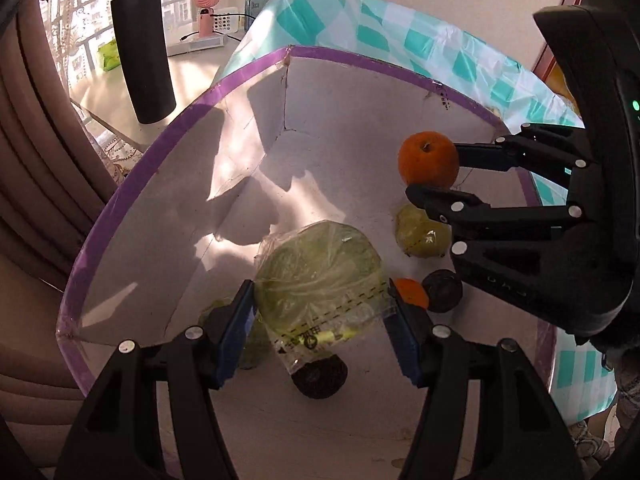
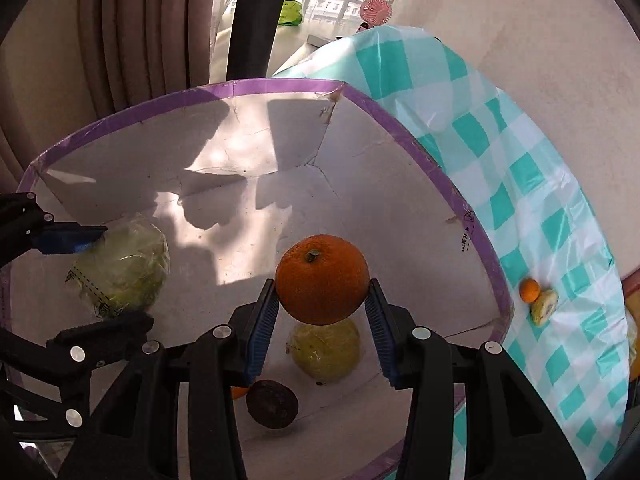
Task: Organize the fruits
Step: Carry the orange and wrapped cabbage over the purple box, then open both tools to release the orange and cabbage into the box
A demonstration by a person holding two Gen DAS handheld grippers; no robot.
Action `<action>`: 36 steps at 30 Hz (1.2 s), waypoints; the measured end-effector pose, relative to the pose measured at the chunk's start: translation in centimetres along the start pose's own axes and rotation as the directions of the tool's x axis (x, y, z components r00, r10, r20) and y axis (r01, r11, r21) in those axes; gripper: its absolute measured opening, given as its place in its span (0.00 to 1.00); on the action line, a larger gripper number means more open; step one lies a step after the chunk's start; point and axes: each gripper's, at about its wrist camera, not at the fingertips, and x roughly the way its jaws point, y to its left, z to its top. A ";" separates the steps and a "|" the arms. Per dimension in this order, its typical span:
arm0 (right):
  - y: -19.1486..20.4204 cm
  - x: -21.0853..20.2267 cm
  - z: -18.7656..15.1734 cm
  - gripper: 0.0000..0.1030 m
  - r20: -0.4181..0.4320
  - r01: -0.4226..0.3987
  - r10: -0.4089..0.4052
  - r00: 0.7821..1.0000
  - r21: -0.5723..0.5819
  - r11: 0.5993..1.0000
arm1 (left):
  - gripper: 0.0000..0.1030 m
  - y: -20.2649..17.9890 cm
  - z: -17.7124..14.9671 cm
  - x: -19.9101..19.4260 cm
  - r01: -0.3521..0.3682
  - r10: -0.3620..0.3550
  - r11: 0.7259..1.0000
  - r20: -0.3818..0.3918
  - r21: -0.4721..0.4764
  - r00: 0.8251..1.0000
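My left gripper (image 1: 320, 300) is shut on a bagged green cabbage (image 1: 320, 276) and holds it over a white box with a purple rim (image 1: 360, 60). My right gripper (image 2: 322, 300) is shut on a large orange (image 2: 322, 278), also above the box; in the left wrist view the right gripper (image 1: 434, 172) and the large orange (image 1: 428, 158) are at the right. On the box floor lie a yellow-green fruit (image 2: 326, 350), a dark round fruit (image 2: 272, 404) and a small orange (image 1: 412, 292). In the right wrist view, the left gripper (image 2: 126, 278) with the bagged green cabbage (image 2: 128, 264) is at the left.
The box stands beside a table with a teal checked cloth (image 2: 520, 184), where a small orange (image 2: 529, 290) and a yellow fruit (image 2: 544, 307) lie. Behind are a black flask (image 1: 142, 52), a pink fan (image 1: 207, 4) and brown curtains (image 1: 32, 152). A second dark fruit (image 1: 320, 380) lies in the box.
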 end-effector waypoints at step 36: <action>1.0 -0.2 0.0 0.83 -0.070 0.120 -0.122 0.990 -0.026 0.992 | 0.95 4.5 3.2 -1.2 0.154 -0.147 0.988 -0.162 0.032 0.976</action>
